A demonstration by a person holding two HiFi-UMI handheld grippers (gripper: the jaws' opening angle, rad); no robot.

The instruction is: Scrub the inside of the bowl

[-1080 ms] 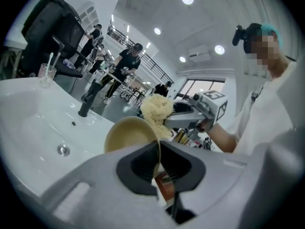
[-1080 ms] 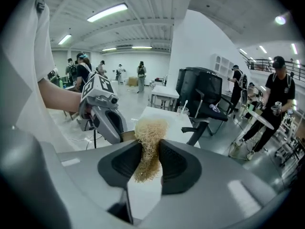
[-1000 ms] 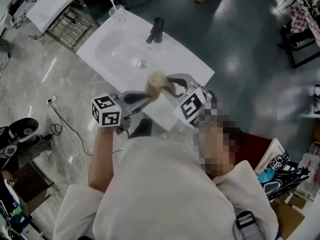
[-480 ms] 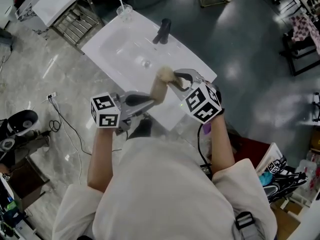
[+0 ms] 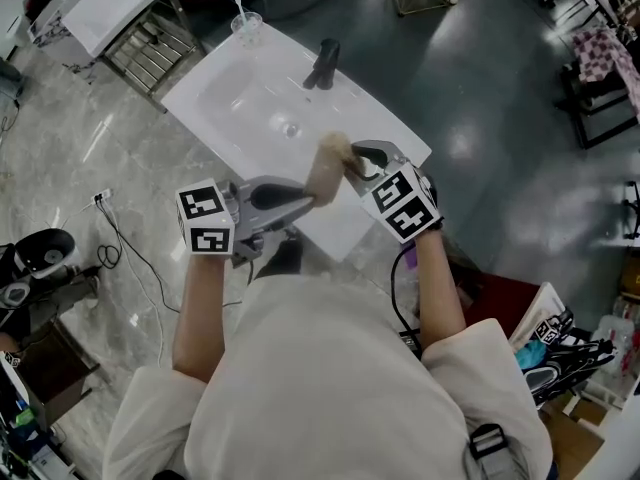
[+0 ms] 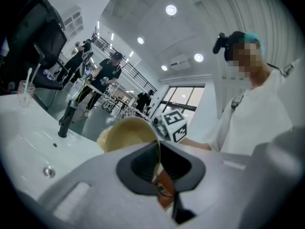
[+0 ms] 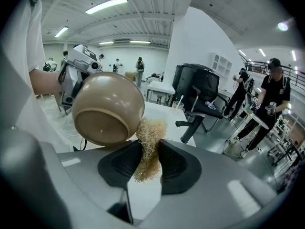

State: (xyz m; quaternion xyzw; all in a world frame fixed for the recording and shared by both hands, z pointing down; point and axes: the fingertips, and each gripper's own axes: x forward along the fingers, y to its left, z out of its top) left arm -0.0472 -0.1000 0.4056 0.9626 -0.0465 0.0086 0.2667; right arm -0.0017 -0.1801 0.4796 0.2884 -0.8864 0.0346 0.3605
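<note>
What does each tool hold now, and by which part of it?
The left tool grips the tan bowl by its rim. The right tool grips a straw-coloured fibre scrubber by its lower part.

No lettering is legible; only square coded markers on the left cube (image 5: pixel 208 230) and right cube (image 5: pixel 405 203).

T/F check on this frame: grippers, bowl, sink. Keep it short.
1. The left hand-held gripper is shut on the rim of the bowl. True.
2. The right hand-held gripper is empty. False: it is shut on a scrubber.
3. The bowl sits in the sink. False: it is held up in the air.
4. The faucet is black. True.
</note>
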